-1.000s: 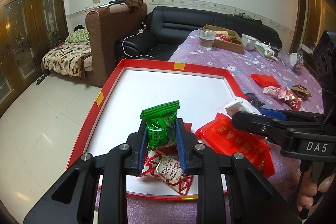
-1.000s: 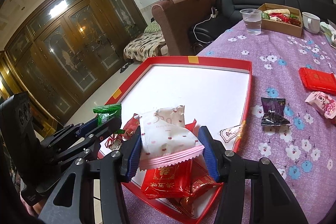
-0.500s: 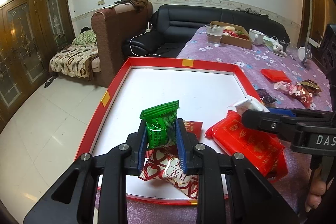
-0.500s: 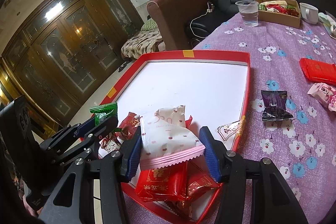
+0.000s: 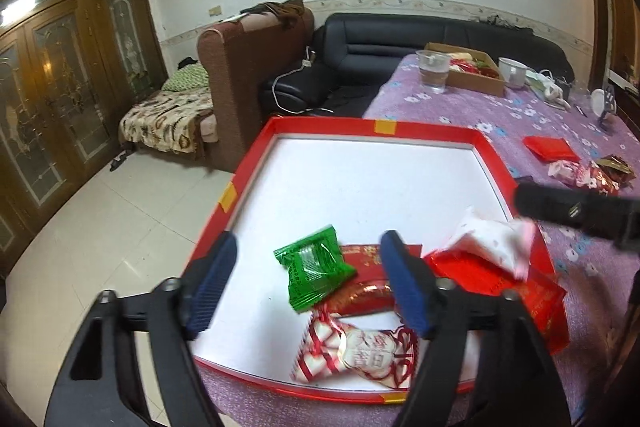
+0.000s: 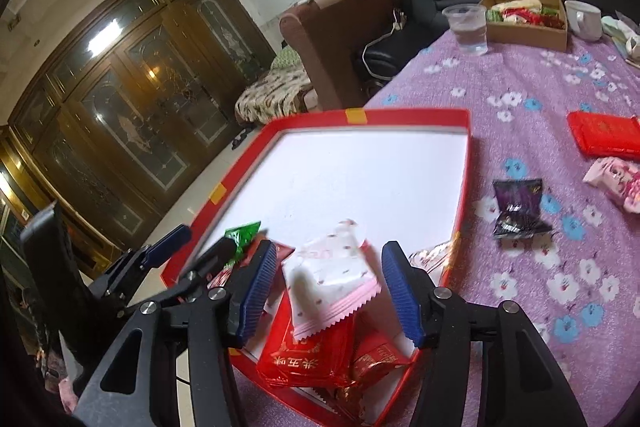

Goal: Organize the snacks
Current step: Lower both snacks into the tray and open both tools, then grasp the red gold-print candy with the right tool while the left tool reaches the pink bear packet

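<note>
1. Red tray [image 5: 256,163] with white floor, yellow tape tabs on its rim, set on the purple flowered tablecloth [image 6: 540,99].
2. Green packet [image 5: 314,273]: shiny foil, crimped ends, tilted, lying on the tray floor between the blue pads of the left gripper [image 5: 308,283], touched by neither; jaws just been opening, now standing wide apart.
3. White-and-pink packet [image 6: 332,275]: pale wrapper with small red dots and a pink zigzag edge, lying on top of a red packet [image 6: 308,359] at the tray's near corner, between the pads of the right gripper [image 6: 328,287]; jaws just been opening, a gap showing on both sides, no pad pressing.
4. Heart-patterned sweet [image 5: 356,351] with a round label near the front rim, partly under a curved red wrapper [image 5: 360,301].
5. Outside the tray: dark purple packet [image 6: 518,207], flat red packet [image 6: 604,135], pink packet [image 6: 616,183].
6. Blurred by motion: white-and-pink packet in the left view, its print unreadable.
7. Cut off: lower edge of the red packet by the right gripper's frame; the left gripper's far finger partly covering the green packet in the right view.
</note>
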A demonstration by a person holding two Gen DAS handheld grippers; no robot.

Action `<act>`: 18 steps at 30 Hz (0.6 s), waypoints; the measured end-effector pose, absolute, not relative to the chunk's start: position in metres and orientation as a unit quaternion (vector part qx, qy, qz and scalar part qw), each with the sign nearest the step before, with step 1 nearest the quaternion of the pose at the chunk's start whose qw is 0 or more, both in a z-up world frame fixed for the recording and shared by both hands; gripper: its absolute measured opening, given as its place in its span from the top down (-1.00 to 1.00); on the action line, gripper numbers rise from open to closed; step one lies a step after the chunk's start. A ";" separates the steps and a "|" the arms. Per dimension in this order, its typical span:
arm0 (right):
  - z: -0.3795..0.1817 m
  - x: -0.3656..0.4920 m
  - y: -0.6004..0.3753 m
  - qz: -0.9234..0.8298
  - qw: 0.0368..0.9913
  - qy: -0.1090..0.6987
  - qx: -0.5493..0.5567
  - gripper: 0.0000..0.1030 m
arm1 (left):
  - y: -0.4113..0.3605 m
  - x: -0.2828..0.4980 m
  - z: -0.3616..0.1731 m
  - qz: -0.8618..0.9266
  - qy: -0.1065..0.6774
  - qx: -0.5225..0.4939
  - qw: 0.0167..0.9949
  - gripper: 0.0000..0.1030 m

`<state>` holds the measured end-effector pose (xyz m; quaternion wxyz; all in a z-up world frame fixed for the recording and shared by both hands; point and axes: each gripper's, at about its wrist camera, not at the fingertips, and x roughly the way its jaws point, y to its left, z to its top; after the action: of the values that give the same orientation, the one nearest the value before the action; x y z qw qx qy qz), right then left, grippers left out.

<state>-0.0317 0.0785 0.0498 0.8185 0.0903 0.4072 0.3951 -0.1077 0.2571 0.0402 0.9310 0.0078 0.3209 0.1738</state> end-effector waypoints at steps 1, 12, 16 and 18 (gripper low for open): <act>0.053 -0.029 0.072 0.392 0.822 0.402 0.097 -0.17 | 0.258 -0.108 0.041 0.174 0.320 0.007 0.931 -0.53; 0.067 0.009 -0.065 0.260 0.882 0.364 0.149 -0.30 | 0.236 -0.094 0.042 0.148 0.333 0.028 0.931 -0.54; 0.067 0.019 -0.136 0.197 0.898 0.358 0.167 -0.34 | 0.210 -0.084 0.051 0.120 0.328 0.050 0.936 -0.54; 0.066 0.022 -0.159 0.177 0.900 0.361 0.166 -0.34 | 0.192 -0.076 0.057 0.097 0.324 0.068 0.939 -0.54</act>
<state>0.0217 -0.1592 0.0660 0.9004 0.1665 0.3606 0.1774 -0.0759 0.1922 0.0573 0.9385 0.0680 0.3243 0.0968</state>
